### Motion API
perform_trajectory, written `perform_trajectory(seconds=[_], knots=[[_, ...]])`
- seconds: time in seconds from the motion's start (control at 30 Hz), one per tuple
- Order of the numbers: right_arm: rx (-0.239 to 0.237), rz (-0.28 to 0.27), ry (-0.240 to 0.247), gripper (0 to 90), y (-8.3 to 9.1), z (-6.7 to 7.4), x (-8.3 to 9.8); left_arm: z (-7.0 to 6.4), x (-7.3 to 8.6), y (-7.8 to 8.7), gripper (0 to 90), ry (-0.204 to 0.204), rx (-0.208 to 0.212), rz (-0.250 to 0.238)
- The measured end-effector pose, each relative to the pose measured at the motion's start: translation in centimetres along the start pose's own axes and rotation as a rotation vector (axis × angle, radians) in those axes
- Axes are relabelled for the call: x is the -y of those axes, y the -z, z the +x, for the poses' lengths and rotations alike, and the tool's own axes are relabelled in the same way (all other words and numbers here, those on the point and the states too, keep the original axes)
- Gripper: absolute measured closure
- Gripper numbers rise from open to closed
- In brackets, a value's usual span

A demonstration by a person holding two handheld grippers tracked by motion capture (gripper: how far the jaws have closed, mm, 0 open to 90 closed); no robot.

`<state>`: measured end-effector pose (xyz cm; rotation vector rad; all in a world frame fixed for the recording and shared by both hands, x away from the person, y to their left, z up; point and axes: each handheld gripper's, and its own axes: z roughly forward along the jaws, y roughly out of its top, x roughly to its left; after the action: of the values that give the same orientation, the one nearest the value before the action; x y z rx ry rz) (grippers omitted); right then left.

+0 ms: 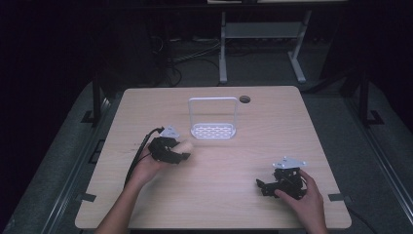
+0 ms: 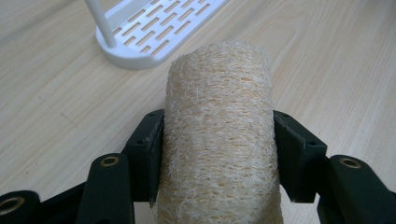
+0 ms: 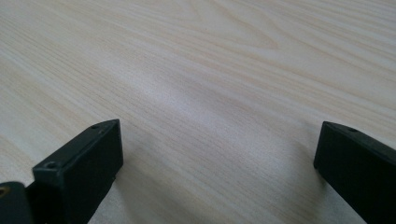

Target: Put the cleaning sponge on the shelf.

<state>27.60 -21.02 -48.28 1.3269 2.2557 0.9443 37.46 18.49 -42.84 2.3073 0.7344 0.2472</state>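
Observation:
A beige loofah roll [image 2: 219,140] lies lengthwise between the jaws of my left gripper [image 2: 218,154], and both pads press on its sides. In the high view the same left gripper [image 1: 181,152] sits left of the table's middle with the loofah roll [image 1: 185,145] poking out toward a white perforated rack [image 1: 213,130] with a tall wire handle. That white rack [image 2: 154,32] lies just ahead in the left gripper view. My right gripper [image 1: 262,186] rests near the front right of the table; its jaws [image 3: 219,154] stand wide apart over bare wood with nothing between them.
The light wooden table [image 1: 253,161] has a round cable hole [image 1: 244,99] at its far edge. Behind the table stand the grey legs of another desk [image 1: 223,53] and cables on a dark floor.

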Motion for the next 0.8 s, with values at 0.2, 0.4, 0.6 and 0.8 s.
perform_trajectory(seconds=[0.2,0.4,0.6,0.8], knots=[[0.0,0.0,0.0,0.9,0.0,0.0,0.0,-0.2,-0.8,-0.3,41.2,-0.01,0.002,-0.005],[0.0,0.0,0.0,0.9,0.0,0.0,0.0,-0.4,-1.4,-0.9,41.2,-0.015,0.013,-0.003],[0.0,0.0,0.0,0.9,0.0,0.0,0.0,-0.6,-2.2,-1.3,41.2,-0.025,0.013,-0.012],[0.0,0.0,0.001,0.9,0.0,0.0,0.0,-0.7,-3.0,-2.0,41.3,-0.025,0.019,-0.017]])
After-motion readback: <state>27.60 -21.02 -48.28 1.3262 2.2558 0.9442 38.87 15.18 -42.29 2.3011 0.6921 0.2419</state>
